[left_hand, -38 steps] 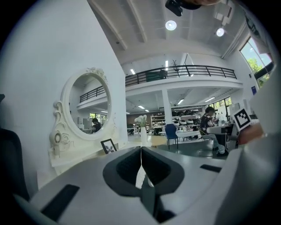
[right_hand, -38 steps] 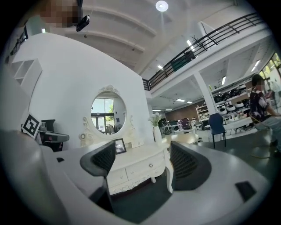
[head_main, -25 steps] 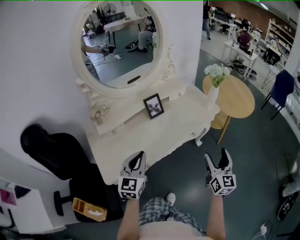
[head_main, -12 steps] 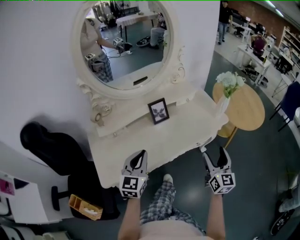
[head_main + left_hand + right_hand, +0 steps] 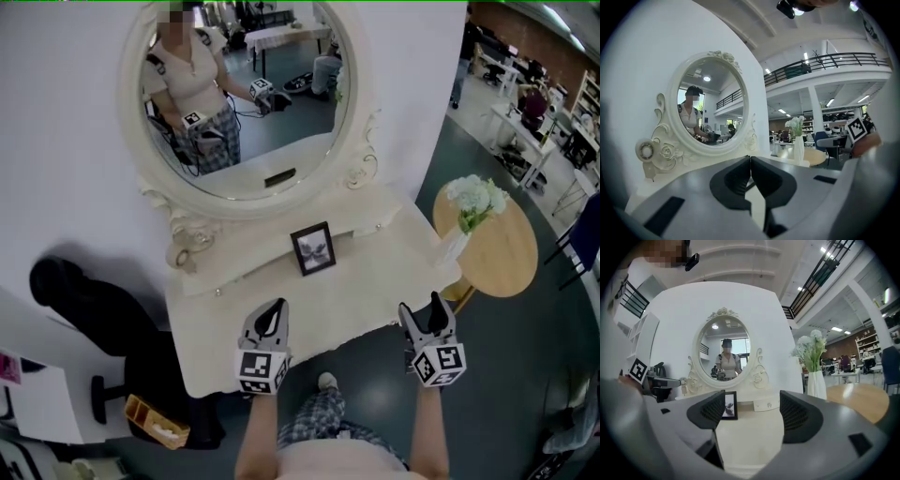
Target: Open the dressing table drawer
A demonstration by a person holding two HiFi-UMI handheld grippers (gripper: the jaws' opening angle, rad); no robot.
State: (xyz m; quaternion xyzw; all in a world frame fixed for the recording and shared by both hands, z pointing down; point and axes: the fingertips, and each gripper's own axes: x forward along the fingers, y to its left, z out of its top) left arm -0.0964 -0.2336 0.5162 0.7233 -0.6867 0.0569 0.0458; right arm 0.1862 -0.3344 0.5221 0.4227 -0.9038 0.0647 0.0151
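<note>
The cream dressing table (image 5: pixel 281 305) stands against the white wall, with an oval mirror (image 5: pixel 239 94) above it. Its front drawer is hidden below the tabletop's front edge in the head view. A small shelf drawer (image 5: pixel 766 405) shows at the back of the top. My left gripper (image 5: pixel 274 311) hangs over the table's front edge, shut and empty, its pads together (image 5: pixel 750 159). My right gripper (image 5: pixel 420 307) is at the front right corner. Its jaws (image 5: pixel 752 411) stand wide and are closing, with nothing between them.
A small framed picture (image 5: pixel 312 248) stands on the tabletop. A white vase of flowers (image 5: pixel 473 202) sits by a round wooden table (image 5: pixel 511 258) at the right. A black chair (image 5: pixel 84 300) and a yellow box (image 5: pixel 155 422) are at the left.
Both grippers have come forward to the dressing table's front edge. The person now shows fully in the mirror.
</note>
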